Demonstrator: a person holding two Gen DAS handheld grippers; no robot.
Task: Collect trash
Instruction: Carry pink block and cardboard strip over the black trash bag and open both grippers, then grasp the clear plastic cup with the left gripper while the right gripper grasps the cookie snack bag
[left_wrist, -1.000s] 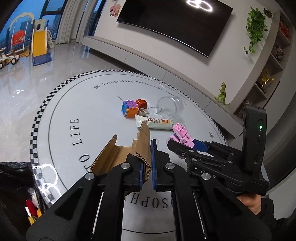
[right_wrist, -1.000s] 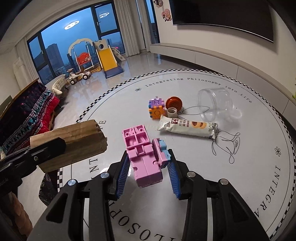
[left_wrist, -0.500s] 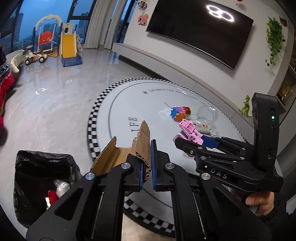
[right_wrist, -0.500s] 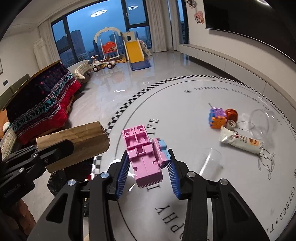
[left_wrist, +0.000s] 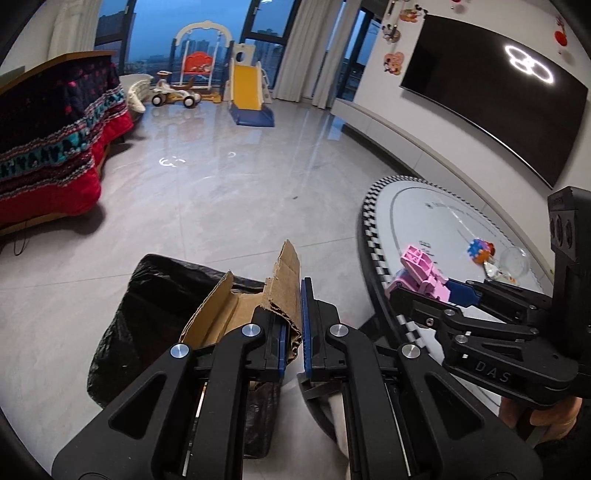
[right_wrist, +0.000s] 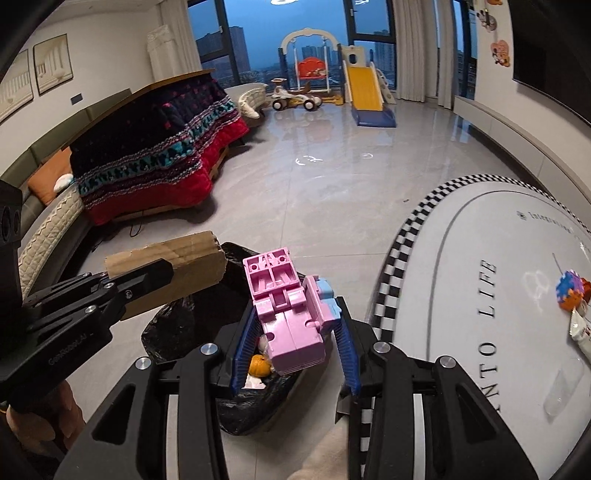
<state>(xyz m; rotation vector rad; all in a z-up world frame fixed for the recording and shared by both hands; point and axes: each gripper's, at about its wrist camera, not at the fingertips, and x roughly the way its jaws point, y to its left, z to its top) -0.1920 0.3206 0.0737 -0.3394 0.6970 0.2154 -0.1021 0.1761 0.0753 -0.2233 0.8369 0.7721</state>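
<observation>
The cardboard piece is what I have pinched in my left gripper, its jaws clamped on the torn edge, and it hangs directly over the black trash bag that sits open on the tiled floor. From the right wrist camera I see the same cardboard sticking out past the left gripper's fingers, above the bag's near rim. Inside the bag I can make out something orange and some pale scraps, though not what they are.

Further right, my right gripper is clamped on a pink plastic toy with a light blue part on one side; the toy sits tilted between the blue pads and is held above the bag's right edge. In the left wrist view that toy shows just beyond the rug's border.

To the right lies the round white rug with its checkered edge. On it I see a coloured block toy, a snack wrapper just beside it, and a clear plastic cup, well apart from the bag.
</observation>
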